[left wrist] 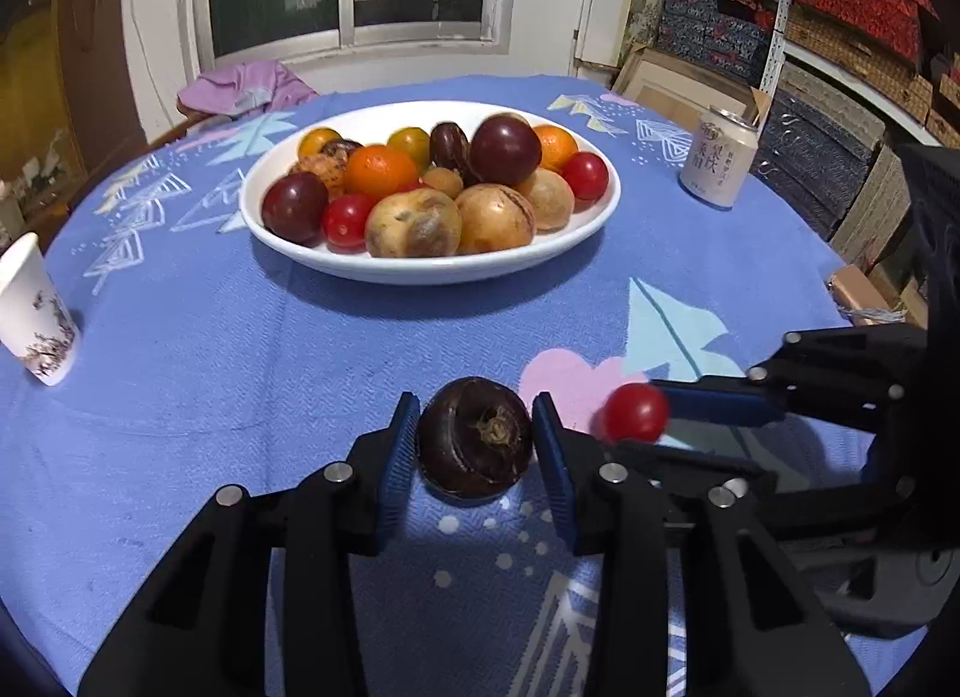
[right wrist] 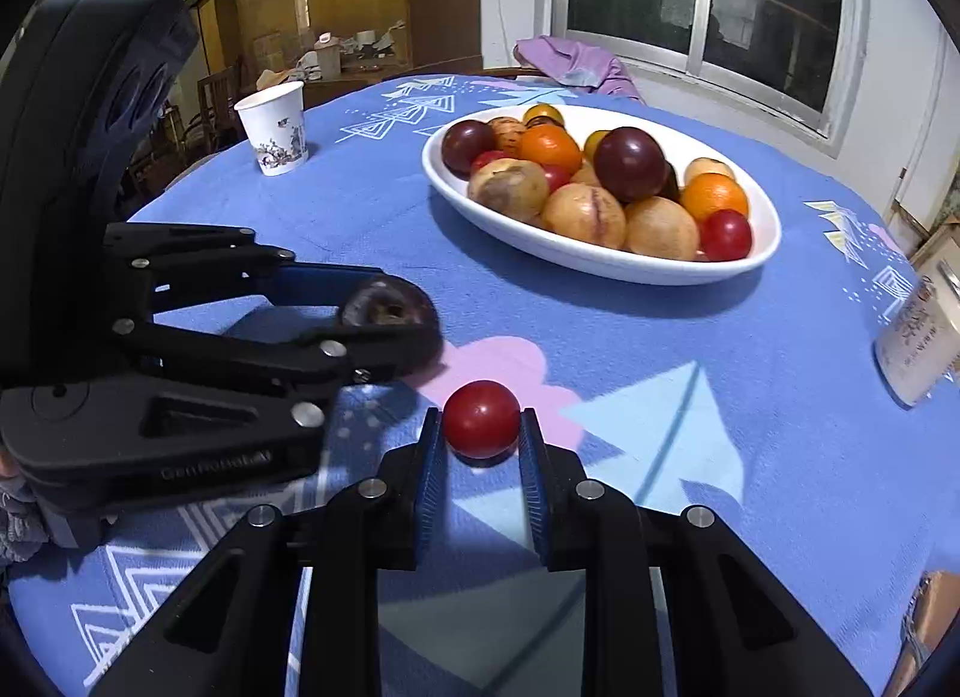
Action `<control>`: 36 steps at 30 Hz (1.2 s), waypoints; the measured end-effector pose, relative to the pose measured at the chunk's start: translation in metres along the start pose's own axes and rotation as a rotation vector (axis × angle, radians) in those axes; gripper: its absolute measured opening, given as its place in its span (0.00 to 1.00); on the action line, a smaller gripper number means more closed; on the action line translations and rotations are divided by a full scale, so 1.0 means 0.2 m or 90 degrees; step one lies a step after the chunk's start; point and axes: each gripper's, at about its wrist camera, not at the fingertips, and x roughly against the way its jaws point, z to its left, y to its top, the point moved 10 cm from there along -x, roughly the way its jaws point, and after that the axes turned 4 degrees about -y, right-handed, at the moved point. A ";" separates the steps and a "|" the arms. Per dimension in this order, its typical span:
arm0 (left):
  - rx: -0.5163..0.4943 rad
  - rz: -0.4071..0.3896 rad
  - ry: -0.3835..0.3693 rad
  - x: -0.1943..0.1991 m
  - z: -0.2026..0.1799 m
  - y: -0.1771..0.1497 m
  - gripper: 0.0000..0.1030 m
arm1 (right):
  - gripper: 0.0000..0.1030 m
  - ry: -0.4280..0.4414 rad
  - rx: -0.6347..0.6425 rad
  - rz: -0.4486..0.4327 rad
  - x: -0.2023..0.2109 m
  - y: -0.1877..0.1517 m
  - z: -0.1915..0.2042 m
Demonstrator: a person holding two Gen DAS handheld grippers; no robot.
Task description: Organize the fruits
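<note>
A dark brown round fruit (left wrist: 474, 439) lies on the blue tablecloth (left wrist: 240, 367), and my left gripper (left wrist: 477, 400) is shut on it, a blue pad pressing each side. Just to its right a small red tomato (left wrist: 636, 412) sits between the fingers of my right gripper (left wrist: 666, 427). In the right wrist view that gripper (right wrist: 480, 415) is shut on the red tomato (right wrist: 480, 418), which rests on the cloth. The left gripper (right wrist: 414, 319) with the brown fruit (right wrist: 384, 307) shows at the left. Behind them a white oval plate (left wrist: 420, 271) holds several mixed fruits.
A paper cup (left wrist: 36, 319) stands near the table's left edge and a drink can (left wrist: 720, 157) at the right, beyond the plate (right wrist: 600, 265). A purple cloth (left wrist: 246, 88) lies at the far edge under the window. Stacked boxes line shelves at the right.
</note>
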 end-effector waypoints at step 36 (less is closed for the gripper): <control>0.045 -0.106 0.112 -0.11 0.32 0.59 0.81 | 0.57 -0.068 -0.190 -0.119 -0.05 0.59 -0.45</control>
